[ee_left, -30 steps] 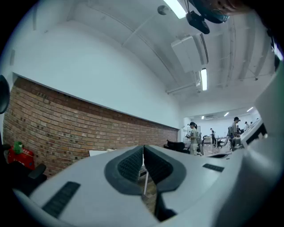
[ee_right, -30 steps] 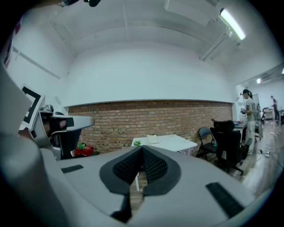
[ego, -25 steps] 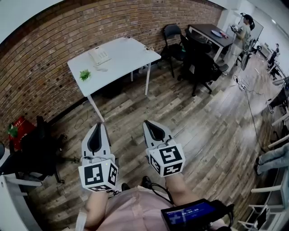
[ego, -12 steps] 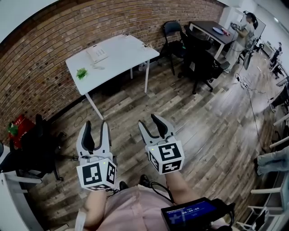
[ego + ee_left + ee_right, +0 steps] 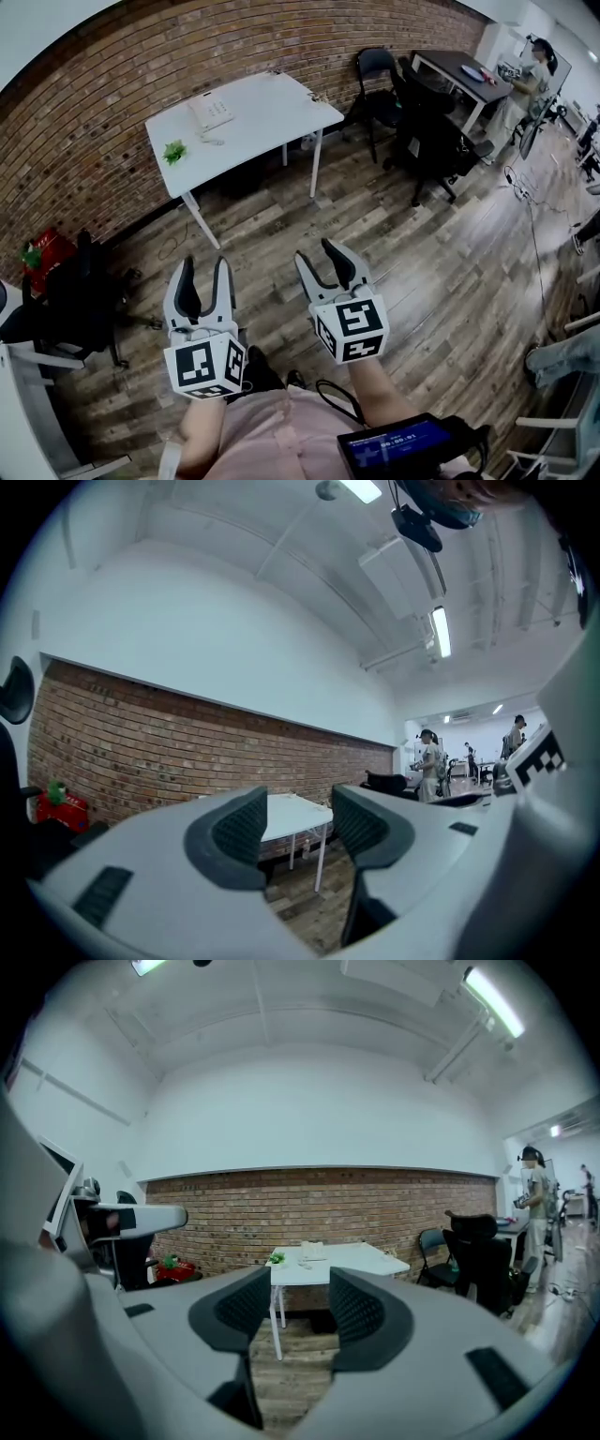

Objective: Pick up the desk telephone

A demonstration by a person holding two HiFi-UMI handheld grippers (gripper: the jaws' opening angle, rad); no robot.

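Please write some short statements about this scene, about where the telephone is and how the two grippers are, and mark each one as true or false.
1. The desk telephone lies on the white table. True.
2. The left gripper holds the telephone. False: its jaws have just opened and stand apart with nothing between them, far from the table.
3. A small green plant stands on the same table. True.
4. The right gripper is shut. False: its jaws have also just opened and are empty.
5. The table stands beside a brick wall. True.
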